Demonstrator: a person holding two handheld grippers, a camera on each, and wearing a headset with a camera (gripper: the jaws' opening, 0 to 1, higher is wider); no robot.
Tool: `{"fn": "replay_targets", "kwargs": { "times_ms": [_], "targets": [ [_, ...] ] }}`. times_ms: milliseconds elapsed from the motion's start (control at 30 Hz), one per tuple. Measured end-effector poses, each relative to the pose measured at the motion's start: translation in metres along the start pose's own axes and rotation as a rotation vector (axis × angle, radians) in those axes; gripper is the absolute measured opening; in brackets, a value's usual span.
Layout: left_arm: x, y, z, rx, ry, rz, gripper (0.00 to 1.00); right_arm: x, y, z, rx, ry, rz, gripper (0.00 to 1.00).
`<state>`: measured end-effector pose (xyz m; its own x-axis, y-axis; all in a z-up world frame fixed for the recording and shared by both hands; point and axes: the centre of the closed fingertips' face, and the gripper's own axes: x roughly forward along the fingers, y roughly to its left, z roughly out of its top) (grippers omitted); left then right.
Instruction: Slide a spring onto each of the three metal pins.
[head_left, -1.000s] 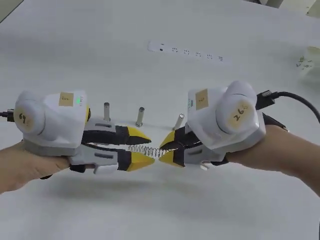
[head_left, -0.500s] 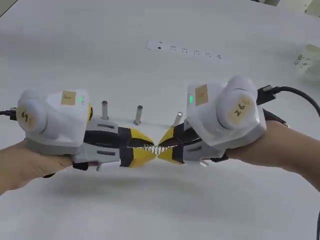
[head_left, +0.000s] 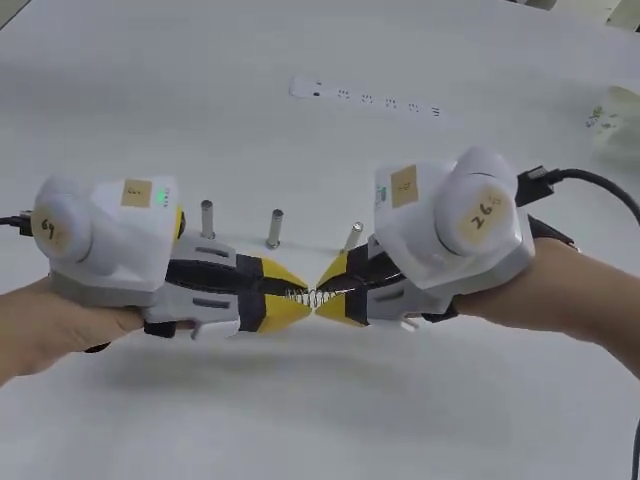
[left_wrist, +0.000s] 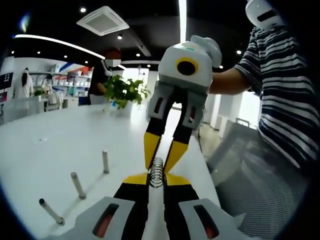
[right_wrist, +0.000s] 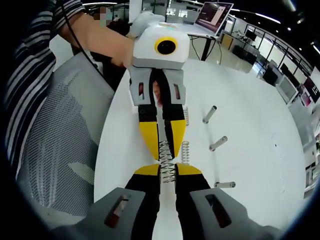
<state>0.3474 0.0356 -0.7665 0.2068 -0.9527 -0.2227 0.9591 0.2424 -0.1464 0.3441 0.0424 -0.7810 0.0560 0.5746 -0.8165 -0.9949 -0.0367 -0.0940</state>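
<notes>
Steel spring (head_left: 305, 296), squeezed short, sits mid-frame, pinched at either end by left gripper (head_left: 288, 297) and right gripper (head_left: 326, 295). We judge a slackened jaw could let it shoot off, away from the three bare pins (head_left: 275, 228) above.

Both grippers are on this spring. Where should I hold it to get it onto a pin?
Pinch the spring across its coils near one end, with the right gripper fingers coming from the side. Its bore runs lengthwise and the pins stand upright, so the other end should hang free, probably with the left gripper letting go.
</notes>
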Motion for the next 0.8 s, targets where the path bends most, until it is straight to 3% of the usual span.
{"fn": "replay_targets", "kwargs": {
  "times_ms": [533,800],
  "targets": [
    [-0.0027,-0.0054,-0.0008,-0.004,0.018,-0.039,0.02,-0.0010,0.0067,0.0015,-0.019,-0.031,0.018,0.10],
    [-0.0057,-0.0060,-0.0023,-0.002,0.027,-0.047,0.02,-0.0002,0.0080,-0.0047,-0.028,-0.012,0.020,0.11]
  ]
}}
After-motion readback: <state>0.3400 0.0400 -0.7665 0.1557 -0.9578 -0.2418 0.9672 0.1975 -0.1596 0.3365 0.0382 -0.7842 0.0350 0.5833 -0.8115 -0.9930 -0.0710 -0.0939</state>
